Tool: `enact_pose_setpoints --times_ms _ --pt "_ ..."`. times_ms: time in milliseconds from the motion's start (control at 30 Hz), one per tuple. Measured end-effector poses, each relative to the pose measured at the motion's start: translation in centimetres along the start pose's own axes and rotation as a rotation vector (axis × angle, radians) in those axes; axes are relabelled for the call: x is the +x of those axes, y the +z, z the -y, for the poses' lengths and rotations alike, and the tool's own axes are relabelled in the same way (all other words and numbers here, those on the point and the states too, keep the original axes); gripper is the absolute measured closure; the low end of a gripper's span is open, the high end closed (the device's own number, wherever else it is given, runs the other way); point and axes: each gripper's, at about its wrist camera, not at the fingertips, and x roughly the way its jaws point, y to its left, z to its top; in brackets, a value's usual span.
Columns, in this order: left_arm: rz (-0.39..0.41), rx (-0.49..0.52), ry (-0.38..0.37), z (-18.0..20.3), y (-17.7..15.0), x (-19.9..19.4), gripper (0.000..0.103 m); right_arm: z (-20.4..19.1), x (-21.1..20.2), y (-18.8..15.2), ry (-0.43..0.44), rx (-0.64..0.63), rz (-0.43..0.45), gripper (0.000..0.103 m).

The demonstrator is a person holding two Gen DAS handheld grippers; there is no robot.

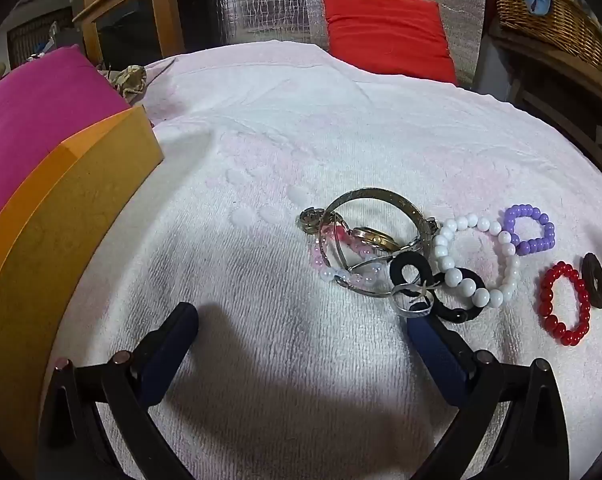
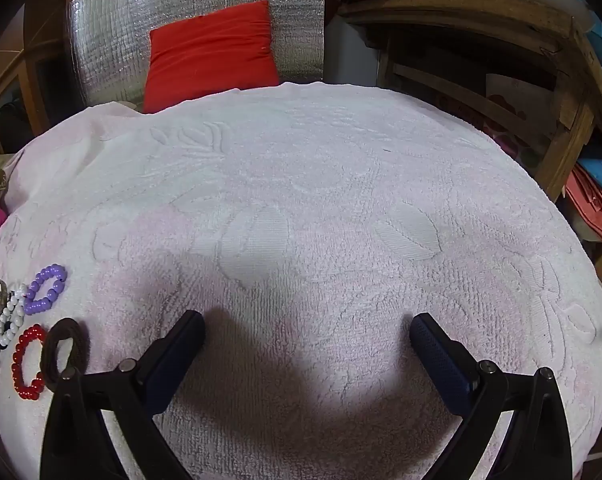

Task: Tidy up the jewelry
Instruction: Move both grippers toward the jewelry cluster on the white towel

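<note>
- Nearest: left gripper [image 1: 301, 328] spread wide, nothing in it, hovering over the white towel [image 1: 261, 152].
- Right gripper [image 2: 307, 332] is also spread and empty, over bare towel.
- Jewelry pile [image 1: 365, 248] sits just past the left gripper's right finger; red bead bracelet [image 1: 565, 304] lies right of the pile.
- Orange box [image 1: 73, 216] is left of the pile.
- Looks like sorting hasn't started; next up is probably picking one piece out of the tangle.

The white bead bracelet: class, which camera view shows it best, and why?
The left wrist view. There the white bead bracelet lies whole on the towel, draped over a black ring. The right wrist view catches only part of it, small and distorted at the left edge.
</note>
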Motion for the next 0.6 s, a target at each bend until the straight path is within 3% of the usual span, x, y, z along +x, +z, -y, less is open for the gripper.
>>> enact_pose_setpoints --times_ms 333,467,533,600 --pt "-0.026 -0.016 0.041 0.3 -0.4 -0.5 0.000 0.0 -0.1 0.0 0.001 0.001 -0.008 0.000" --pt "-0.111 -0.054 -0.003 0.1 -1.8 -2.8 0.000 -0.7 0.0 0.1 -0.040 -0.016 -0.010 0.000" --pt "-0.185 -0.047 -0.008 0.2 -2.4 -4.6 0.000 -0.4 -0.5 0.0 -0.034 0.046 -0.052 0.000" --pt "-0.132 -0.053 -0.030 0.2 -3.0 -8.0 0.000 -0.3 -1.0 -0.6 -0.021 0.036 -0.093 0.000"
